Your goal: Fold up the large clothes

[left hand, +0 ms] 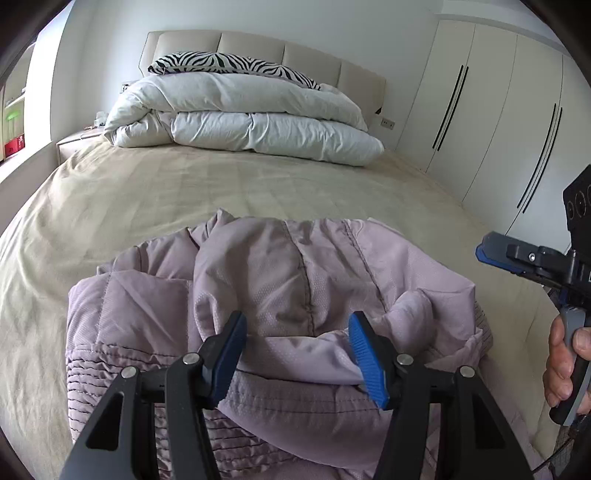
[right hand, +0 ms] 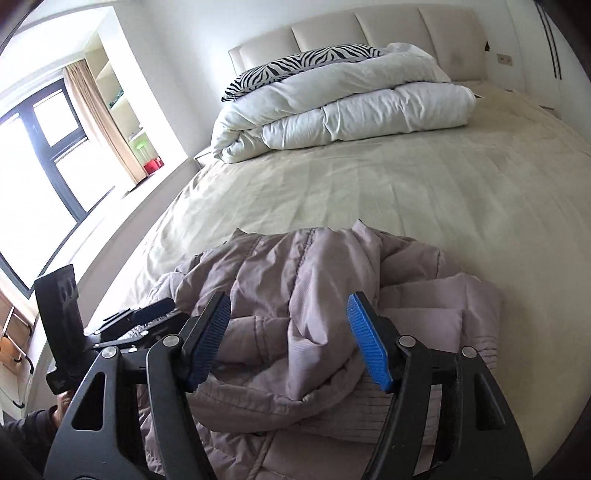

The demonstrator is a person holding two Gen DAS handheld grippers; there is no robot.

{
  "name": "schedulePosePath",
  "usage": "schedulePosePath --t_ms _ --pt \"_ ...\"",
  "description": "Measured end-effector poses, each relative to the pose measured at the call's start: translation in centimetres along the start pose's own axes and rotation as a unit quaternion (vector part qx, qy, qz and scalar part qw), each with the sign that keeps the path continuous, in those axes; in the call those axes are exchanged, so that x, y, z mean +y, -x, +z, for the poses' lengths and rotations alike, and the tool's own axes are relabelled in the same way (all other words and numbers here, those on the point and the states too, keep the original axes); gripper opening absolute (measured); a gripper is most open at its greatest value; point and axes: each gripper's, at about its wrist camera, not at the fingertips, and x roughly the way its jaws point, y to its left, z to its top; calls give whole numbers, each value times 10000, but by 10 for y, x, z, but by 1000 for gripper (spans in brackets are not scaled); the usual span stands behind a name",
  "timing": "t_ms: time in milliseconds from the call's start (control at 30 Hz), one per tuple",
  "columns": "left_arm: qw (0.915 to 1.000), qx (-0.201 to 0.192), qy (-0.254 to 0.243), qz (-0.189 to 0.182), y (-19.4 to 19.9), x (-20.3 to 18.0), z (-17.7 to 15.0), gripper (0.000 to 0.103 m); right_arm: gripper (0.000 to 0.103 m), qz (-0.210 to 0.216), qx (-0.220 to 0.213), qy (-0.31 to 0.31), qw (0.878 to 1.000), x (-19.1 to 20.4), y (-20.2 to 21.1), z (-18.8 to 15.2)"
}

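Both the left gripper (left hand: 297, 354) and right gripper (right hand: 290, 339) hover spread over the crumpled mauve padded jacket (left hand: 273, 295) at the bed's (left hand: 147, 192) near edge, apparently choosing hold points.

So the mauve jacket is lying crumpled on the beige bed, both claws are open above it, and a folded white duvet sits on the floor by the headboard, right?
Not quite: the white duvet sits on the bed itself, against the headboard, not on the floor, as the right wrist view shows. The rest holds: the mauve jacket lies crumpled, with the left claw and right claw open above it.
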Motion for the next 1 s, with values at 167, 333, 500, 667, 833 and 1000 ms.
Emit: schedulePosePath --t_ms 167,333,500,667,833,1000 --pt "9995 276 115 69 -32 11 -12 61 38 -454 692 442 9956 6 -64 -3" --pt "9989 401 -113 205 -52 5 -15 62 33 -753 893 639 9911 -22 -112 -35" --pt "9987 442 239 -30 -42 13 -7 61 34 -886 981 798 9880 -18 -114 -34" --pt "9989 56 449 -102 42 17 -19 78 63 -336 157 254 9990 1 -19 -28" --pt "9962 -161 836 -195 139 31 -80 89 101 -170 -1366 271 9901 31 110 -73" --pt "9918 332 1213 -233 211 52 -161 91 103 -533 -1418 667 9862 53 183 -131"
